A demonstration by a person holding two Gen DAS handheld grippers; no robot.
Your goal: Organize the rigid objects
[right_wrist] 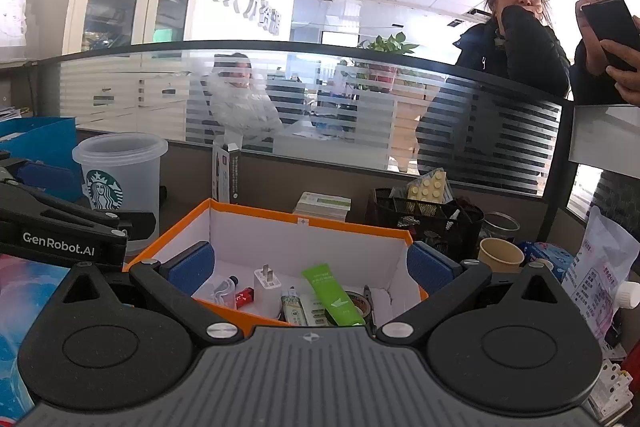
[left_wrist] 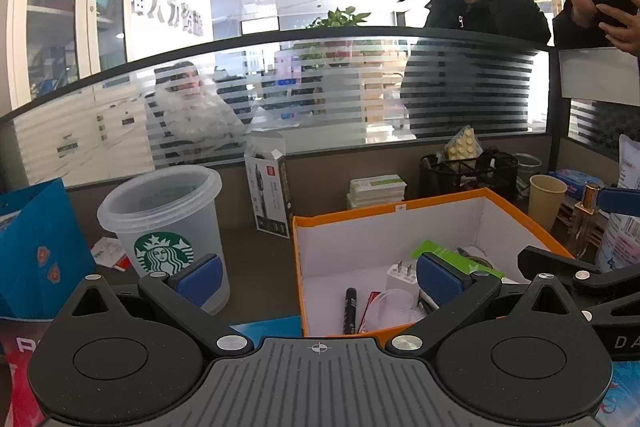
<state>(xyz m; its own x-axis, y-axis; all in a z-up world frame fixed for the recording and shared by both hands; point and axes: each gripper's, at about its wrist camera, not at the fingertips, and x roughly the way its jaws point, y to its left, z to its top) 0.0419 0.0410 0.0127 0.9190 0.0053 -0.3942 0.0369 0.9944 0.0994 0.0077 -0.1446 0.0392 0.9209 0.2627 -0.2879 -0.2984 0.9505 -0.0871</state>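
Note:
An orange box [left_wrist: 400, 205] with a white inside stands on the desk, open at the top. In it lie a black marker [left_wrist: 350, 309], a white charger plug [right_wrist: 266, 283], a green tube [right_wrist: 334, 293], a small red item [right_wrist: 244, 297] and a tape roll [right_wrist: 357, 301]. My left gripper [left_wrist: 320, 281] is open and empty, low over the box's near left corner. My right gripper [right_wrist: 312, 267] is open and empty too, with its blue pads [right_wrist: 192, 267] spread about as wide as the box's near side. The two grippers sit side by side.
A clear Starbucks cup [left_wrist: 164, 227] stands left of the box, with a blue bag [left_wrist: 36, 247] beyond it. Right of the box are a paper cup [right_wrist: 500, 253], a black mesh holder [right_wrist: 428, 223] with a pill blister [right_wrist: 428, 185], a glass bottle [left_wrist: 586, 223] and a printed pouch [right_wrist: 600, 275]. People stand behind the glass partition [left_wrist: 320, 87].

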